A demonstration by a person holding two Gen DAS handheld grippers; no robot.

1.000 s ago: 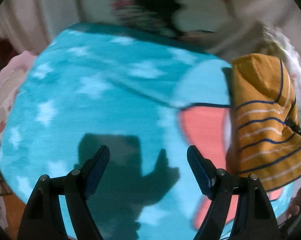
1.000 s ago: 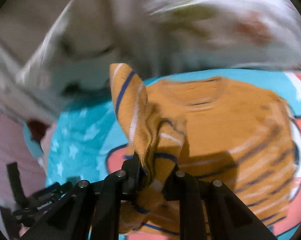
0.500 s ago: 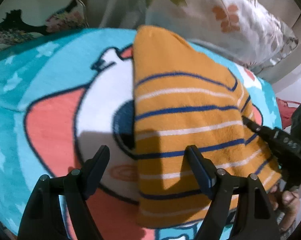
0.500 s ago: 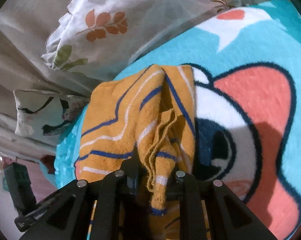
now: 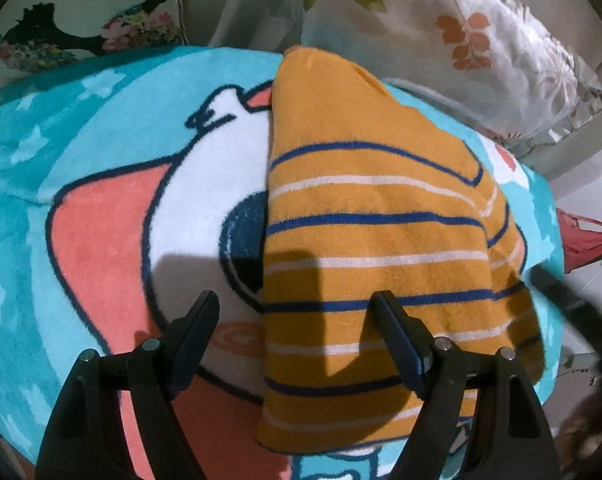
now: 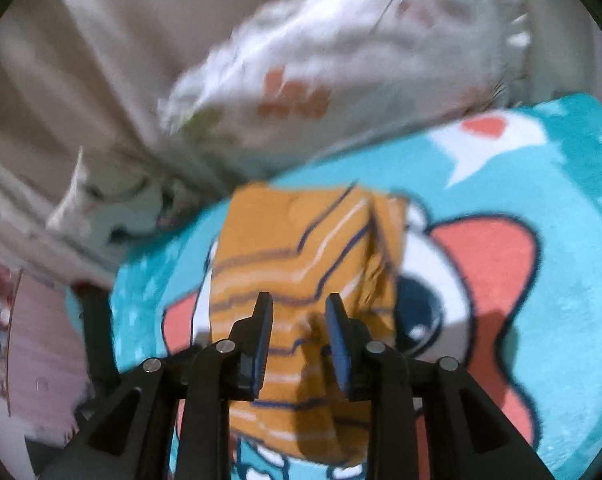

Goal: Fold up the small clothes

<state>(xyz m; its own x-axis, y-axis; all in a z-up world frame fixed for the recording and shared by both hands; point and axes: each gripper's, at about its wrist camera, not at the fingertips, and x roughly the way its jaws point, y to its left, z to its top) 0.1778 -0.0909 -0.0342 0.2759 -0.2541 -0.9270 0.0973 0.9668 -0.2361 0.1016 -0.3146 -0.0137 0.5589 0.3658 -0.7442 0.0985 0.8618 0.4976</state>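
Your left gripper stood wide apart with nothing between its fingers, hovering over the near end of the orange striped garment: your left finger hung above the white and coral part of the cartoon blanket, your right finger above the shaded lower stripes of the cloth, so the garment's straight folded edge ran between the two. On your other side, the right gripper had its jaws opening, the pads just clear of the fabric; a raised ridge of the garment sat in the gap between them, and the picture was blurred there. The garment lay flat on the blanket, folded into a narrow panel, its blue and white stripes across it, tapering to a plain orange end at the far side. Beyond that end, a white pillow with orange leaf print rested against the blanket's far edge.
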